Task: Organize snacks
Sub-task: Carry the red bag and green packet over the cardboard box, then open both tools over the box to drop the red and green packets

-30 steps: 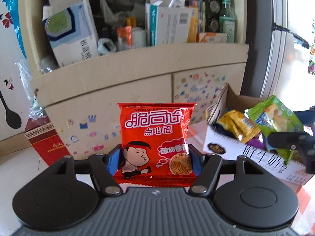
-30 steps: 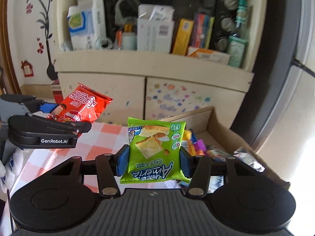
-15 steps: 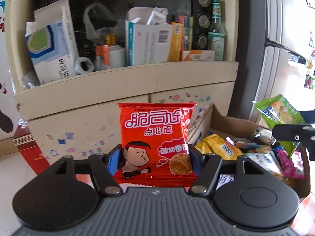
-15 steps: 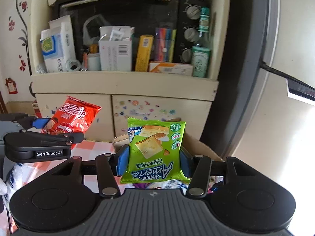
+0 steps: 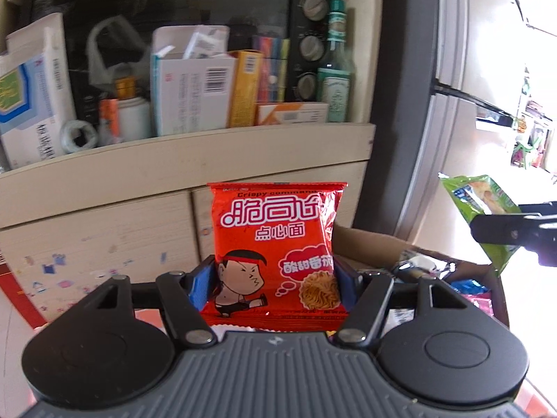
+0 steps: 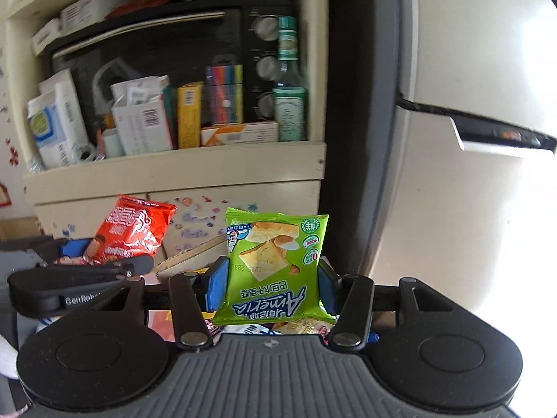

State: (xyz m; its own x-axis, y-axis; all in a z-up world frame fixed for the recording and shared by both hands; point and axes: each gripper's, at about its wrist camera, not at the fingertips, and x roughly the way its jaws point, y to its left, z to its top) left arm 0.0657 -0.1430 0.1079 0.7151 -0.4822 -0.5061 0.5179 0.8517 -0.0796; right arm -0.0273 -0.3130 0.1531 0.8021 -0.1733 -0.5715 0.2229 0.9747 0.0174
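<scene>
Right now your left tongs are pinching a red noodle packet, with the blue pads pressed against its two sides. The packet stands upright between them, print facing the camera and right way up, a cartoon boy on the lower half.

Your right tongs are pinching a green cake packet in the same way, blue pads against both sides. This one stands upright too, but its large lettering reads upside down, so the packet is held bottom end up.

Each pair of tongs shows in the other's view. From the right wrist you see the red noodle packet up at the left, tilted, with the black left tool under it. From the left wrist you see the green cake packet at the far right edge, with a black finger of the right tool across it.

Below and behind both packets sits an open cardboard box. Other wrapped snacks lie loose inside it, in mixed colours; you cannot tell what each one is. From the right wrist, a box flap shows between the two packets.

Behind all this stands a cream cabinet with small stickers on its lower doors. Its open shelf carries a black toaster oven, a white carton, a yellow box and a green bottle. A fridge stands to the right of the cabinet.
</scene>
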